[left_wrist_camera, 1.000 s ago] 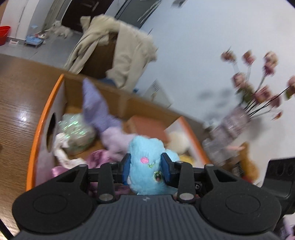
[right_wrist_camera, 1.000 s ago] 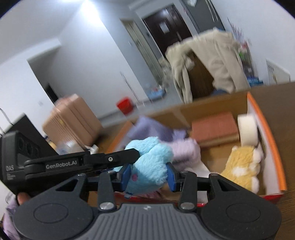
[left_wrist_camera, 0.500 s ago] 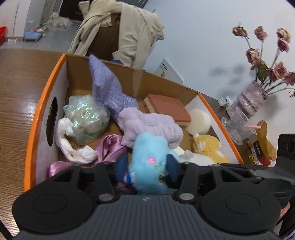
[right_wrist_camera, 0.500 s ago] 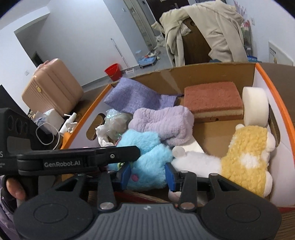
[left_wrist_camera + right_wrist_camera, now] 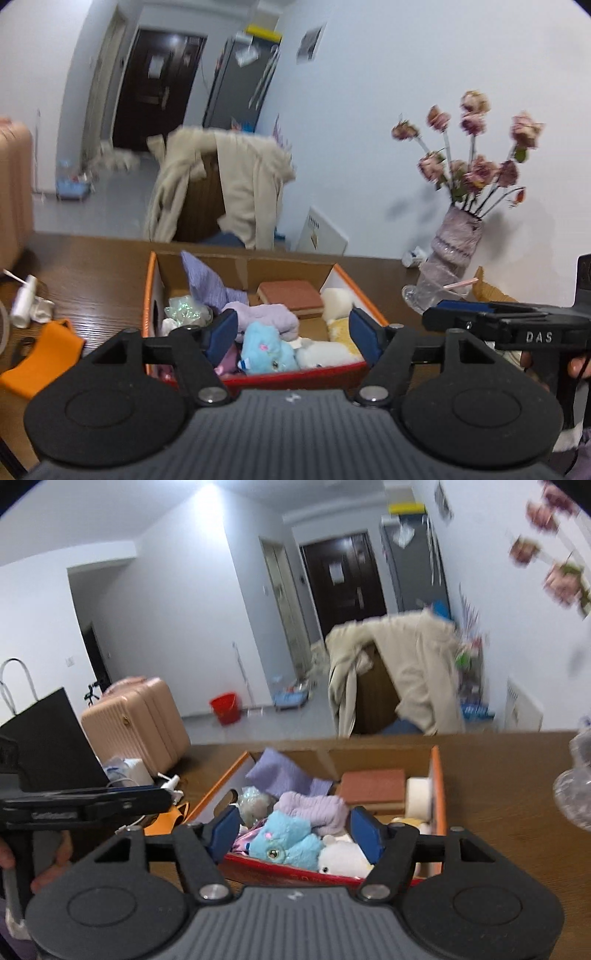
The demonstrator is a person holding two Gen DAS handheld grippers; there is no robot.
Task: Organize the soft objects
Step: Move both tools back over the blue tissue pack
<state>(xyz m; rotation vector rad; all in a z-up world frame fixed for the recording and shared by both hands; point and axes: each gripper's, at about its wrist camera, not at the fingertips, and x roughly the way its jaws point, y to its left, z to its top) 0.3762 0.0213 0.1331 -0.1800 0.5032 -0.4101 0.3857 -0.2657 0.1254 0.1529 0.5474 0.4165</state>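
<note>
Soft objects fill the orange-rimmed cardboard box (image 5: 149, 288) on the brown table (image 5: 498, 812): a blue plush toy (image 5: 264, 349) lies at the near end, touching a white plush (image 5: 341, 858), with a yellow plush (image 5: 338, 328) beside it, a lilac fluffy cloth (image 5: 314, 808) just behind, and a purple cloth (image 5: 207, 284), a terracotta sponge (image 5: 373, 786) and a pale round sponge (image 5: 417, 797) toward the far wall. Both tongs stand spread with nothing between their pads; the left gripper (image 5: 290, 334) and the right gripper (image 5: 291, 832) have just been opening, and the blue plush toy rests free in the box, clear of both. The step in hand looks like the release and withdrawal after a placement. To do it well, keep the jaws wide until the fingertips are clear of the fur, so no pile catches and drags the toy back over the low red front edge. Back away along the line the fingers point, not sideways, since the two grippers sit close together and could knock each other. An orange cloth (image 5: 40, 354) lies outside the box to the left; if it counts as soft, it seems the likeliest next pick. The vase of dried flowers (image 5: 452, 254) stands near the box's right side, so sweeps on that side want care.
</note>
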